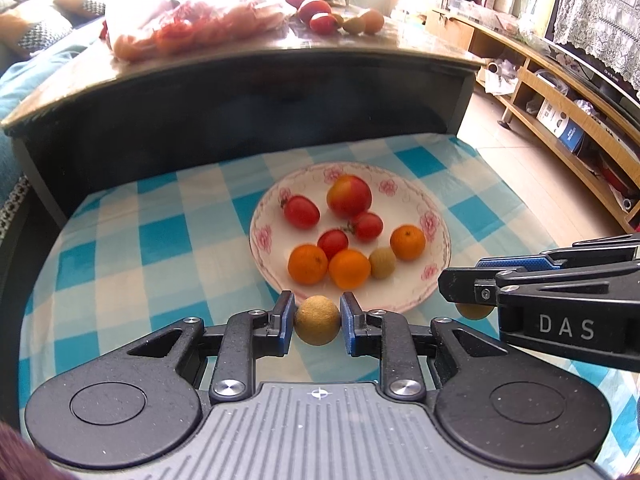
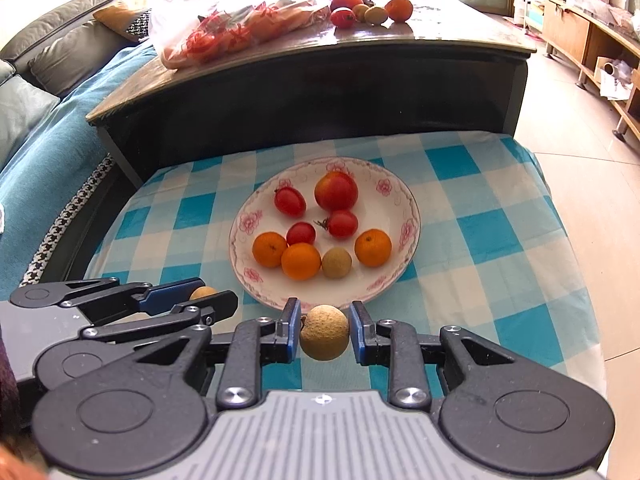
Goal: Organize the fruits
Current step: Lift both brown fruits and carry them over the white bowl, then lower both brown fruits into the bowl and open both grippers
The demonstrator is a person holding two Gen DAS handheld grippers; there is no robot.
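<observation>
My left gripper (image 1: 317, 322) is shut on a tan longan (image 1: 317, 320), held just in front of the near rim of a white flowered plate (image 1: 264, 220). My right gripper (image 2: 325, 332) is shut on a second tan longan (image 2: 325, 333), also at the plate's (image 2: 240, 236) near rim. The plate holds one big tomato (image 1: 349, 195), three small tomatoes, three oranges (image 1: 349, 269) and one longan (image 1: 382, 263). Each gripper shows in the other's view: the right gripper (image 1: 460, 296) at right, the left gripper (image 2: 212, 300) at left.
The plate lies on a blue-and-white checked cloth (image 1: 140, 248). Behind it stands a dark coffee table (image 1: 248, 92) with a plastic bag of fruit (image 1: 192, 24) and loose fruits (image 1: 344, 20). A sofa (image 2: 48, 92) is on the left, wooden shelves (image 1: 568, 112) on the right.
</observation>
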